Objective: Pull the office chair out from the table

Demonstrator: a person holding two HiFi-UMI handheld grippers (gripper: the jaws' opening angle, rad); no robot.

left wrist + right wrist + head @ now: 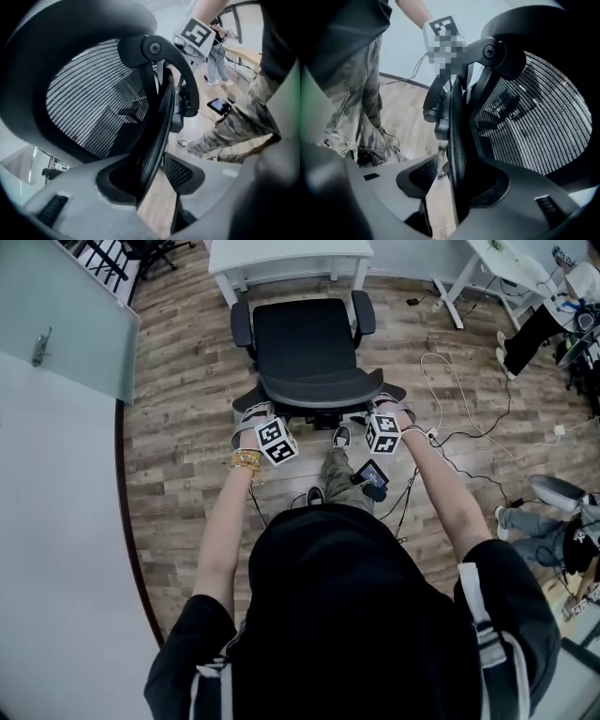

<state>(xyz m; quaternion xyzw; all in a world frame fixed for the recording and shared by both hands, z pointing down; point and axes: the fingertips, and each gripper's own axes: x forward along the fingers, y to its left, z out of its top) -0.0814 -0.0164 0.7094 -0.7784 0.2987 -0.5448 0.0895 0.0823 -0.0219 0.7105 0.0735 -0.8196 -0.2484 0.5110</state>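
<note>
1. Two grippers to report. Found the left gripper (pixel 253 414) at the left end of the backrest (pixel 319 388) top rim, and the right gripper (pixel 386 409) at the right end.
2. Checked the left fingers (pixel 65 206): spread, astride the rim, with floor visible between rim and inner finger; not pinching. Checked the right fingers (pixel 543 206): likewise spread astride the rim, no clamp.
3. Located the office chair (pixel 305 334) on the wood floor (pixel 187 456), facing the white table (pixel 281 257), seat front just clear of the table edge, backrest close to the person's legs. Judged largely pulled out.
4. If more travel is wanted: close both finger pairs squarely on the rim, not the mesh. Step back first, then pull level and evenly at both ends to prevent swivel. If finished: lift straight off the rim without snagging.
5. Noted in the pull path: the person's own shoe (pixel 341 437) just behind the backrest, a small lit-screen device (pixel 372 472) beside the leg, and loose cables (pixel 459 399) on the floor to the right. Risk judged: castors catching a cable or the shoe.
6. Noted well apart: grey partition (pixel 66 324) at left, second white table (pixel 497 268) and another person's legs (pixel 525 334) at far right. No obstruction expected from these.
</note>
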